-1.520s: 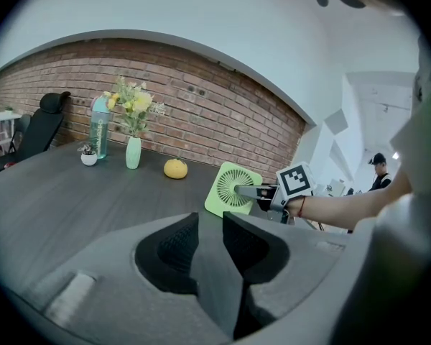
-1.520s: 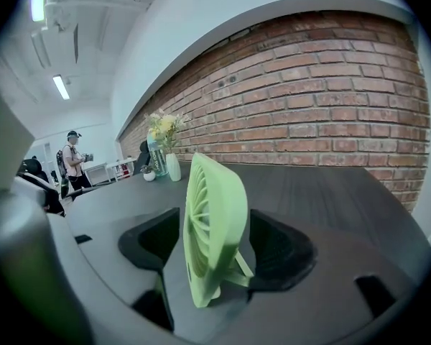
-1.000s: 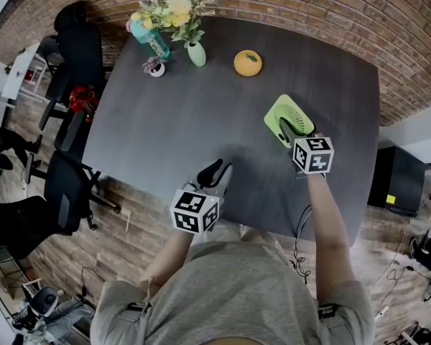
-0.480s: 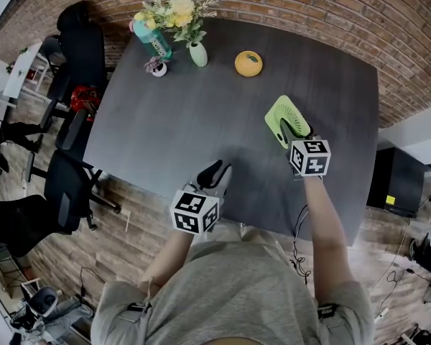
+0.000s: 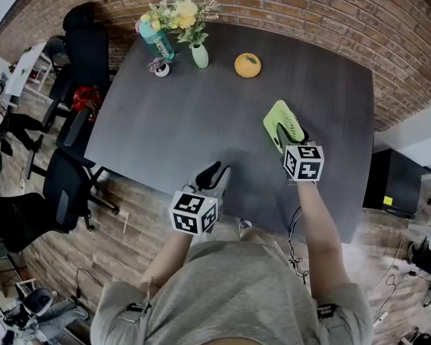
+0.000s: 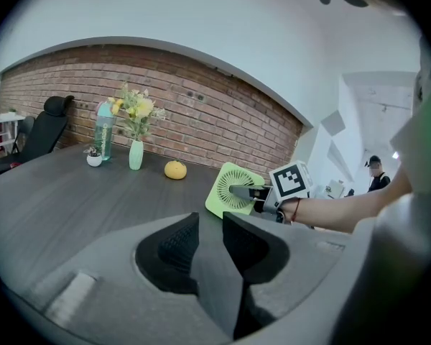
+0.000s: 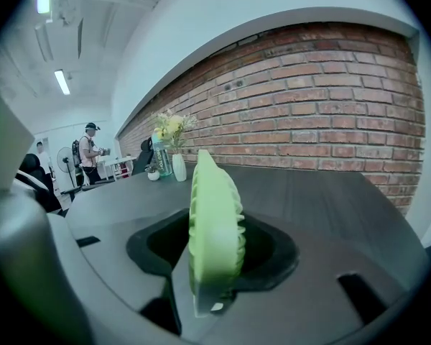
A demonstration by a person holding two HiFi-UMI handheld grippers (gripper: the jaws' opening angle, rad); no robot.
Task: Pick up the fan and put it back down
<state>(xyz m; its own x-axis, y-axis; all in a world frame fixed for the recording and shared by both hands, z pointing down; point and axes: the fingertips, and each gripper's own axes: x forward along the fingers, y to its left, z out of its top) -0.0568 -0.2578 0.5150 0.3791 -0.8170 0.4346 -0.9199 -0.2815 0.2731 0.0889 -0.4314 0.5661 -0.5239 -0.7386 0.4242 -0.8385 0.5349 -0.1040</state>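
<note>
While the dark grey table (image 5: pixel 165 121) is looked down on from above, the left gripper (image 5: pixel 214 171) is held over its near edge. Its jaws are set a little apart, and nothing is between them. Further right, the square green plastic fan (image 5: pixel 286 118) is seen near the table's right side, tipped up on its edge. It is caught between the jaws of the right gripper (image 5: pixel 289 134), which are closing on its flat faces.
</note>
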